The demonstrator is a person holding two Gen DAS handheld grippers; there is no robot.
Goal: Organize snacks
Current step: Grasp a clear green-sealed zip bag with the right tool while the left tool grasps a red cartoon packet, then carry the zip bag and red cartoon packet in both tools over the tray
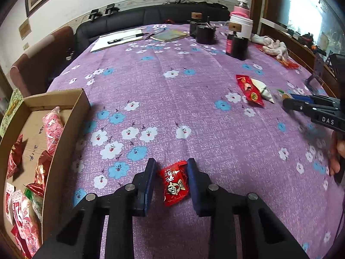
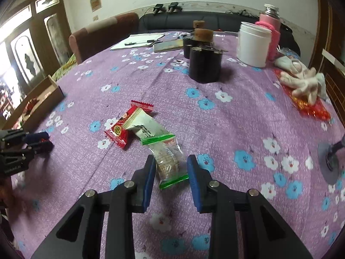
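Observation:
My left gripper (image 1: 171, 168) is open, its jaws on either side of a small red snack packet (image 1: 175, 183) lying on the purple flowered tablecloth (image 1: 172, 99). A cardboard box (image 1: 64, 133) with several red and pink snack packs stands at the left. My right gripper (image 2: 171, 166) is open around a clear green-edged cracker pack (image 2: 169, 161). Just beyond it lie a white-green packet (image 2: 148, 126) and a red packet (image 2: 126, 125). The right gripper also shows at the right edge of the left wrist view (image 1: 312, 105).
Black cylinders (image 2: 204, 63), a white jar (image 2: 253, 44), a pink bottle (image 2: 272, 30), white gloves (image 2: 304, 82) on red wrapping, papers with pens (image 2: 140, 41) and a notebook stand at the far side. A chair and sofa lie behind the table.

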